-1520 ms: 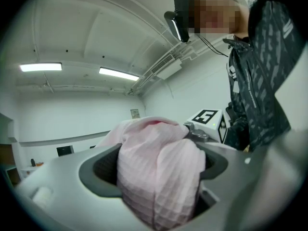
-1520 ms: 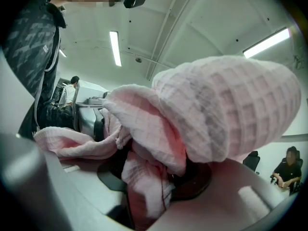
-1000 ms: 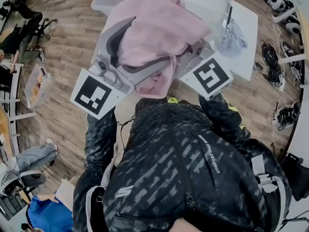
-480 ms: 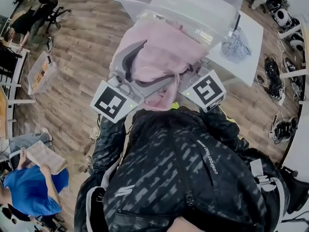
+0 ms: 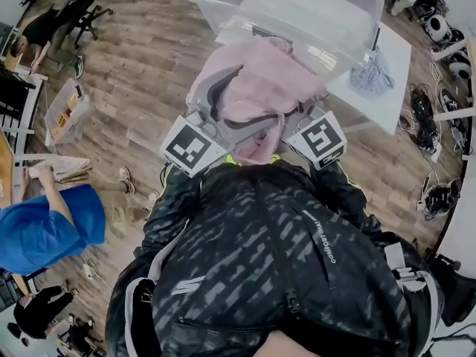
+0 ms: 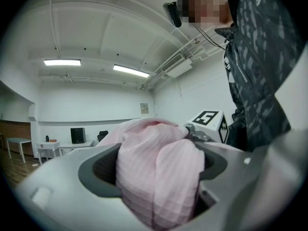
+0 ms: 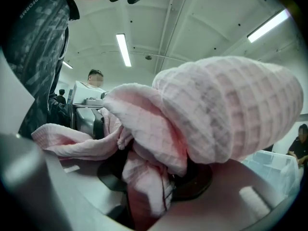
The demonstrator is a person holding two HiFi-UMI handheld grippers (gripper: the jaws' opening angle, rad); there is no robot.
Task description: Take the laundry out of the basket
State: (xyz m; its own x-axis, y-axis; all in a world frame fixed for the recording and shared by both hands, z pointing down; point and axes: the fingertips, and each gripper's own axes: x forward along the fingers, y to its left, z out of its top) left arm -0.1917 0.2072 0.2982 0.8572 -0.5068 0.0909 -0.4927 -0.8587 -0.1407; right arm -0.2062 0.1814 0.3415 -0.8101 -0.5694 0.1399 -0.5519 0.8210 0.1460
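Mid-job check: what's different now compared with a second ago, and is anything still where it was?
The left gripper and right gripper have sunk a little together, carrying the pink cloth down, away from the head camera. A person in blue has come into view at the left. Unchanged: both grippers stay shut on the cloth, nothing was let go, and the clear basket sits in place.

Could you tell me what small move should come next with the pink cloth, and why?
Probably lower the pink cloth onto the bare white table beside the clear bin. The left gripper and the right gripper both have their jaws clamped on it, and it looks lifted out of the bin, bunched in front of the person's chest.
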